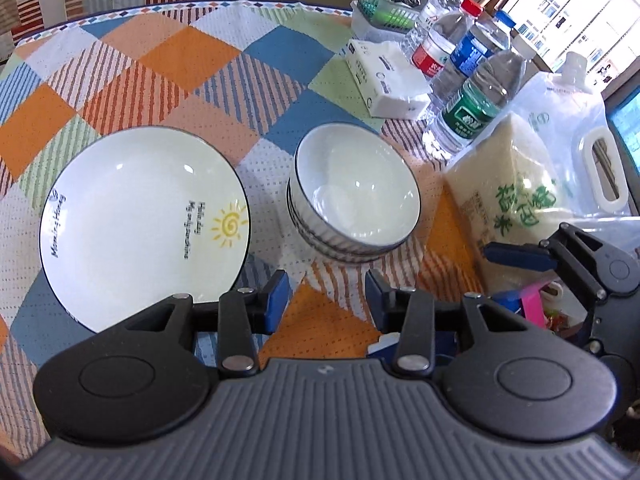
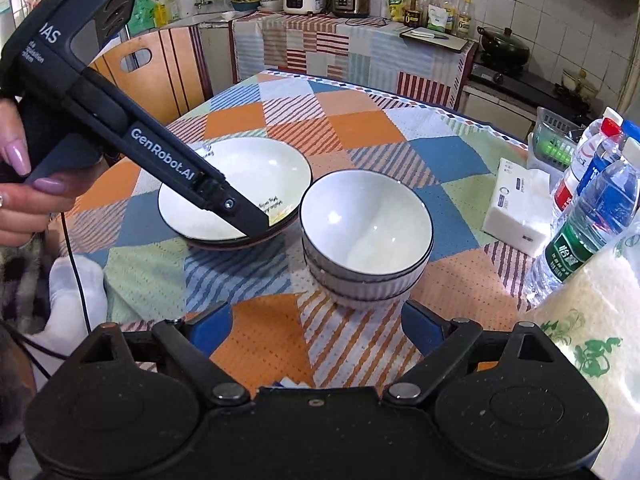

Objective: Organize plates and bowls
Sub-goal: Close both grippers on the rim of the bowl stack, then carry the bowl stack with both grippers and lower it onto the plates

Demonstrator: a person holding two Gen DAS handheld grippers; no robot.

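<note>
plate [image 1: 132,216]: "Holiday" | left tongs' body [image 2: 120,120]: "GenRobot.AI"

Water bottles [image 1: 472,92], a tissue pack [image 1: 386,78], a rice bag [image 1: 508,184] and a green basket [image 1: 386,8] crowd the patchwork tablecloth [image 1: 168,68].

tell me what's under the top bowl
The top bowl sits nested on more bowls; two lower rims show. It is empty inside. Whether anything lies beneath the stack is hidden.

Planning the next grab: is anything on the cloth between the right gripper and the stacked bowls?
Nothing visible: only bare tablecloth lies between the open right gripper and the bowl stack.
</note>
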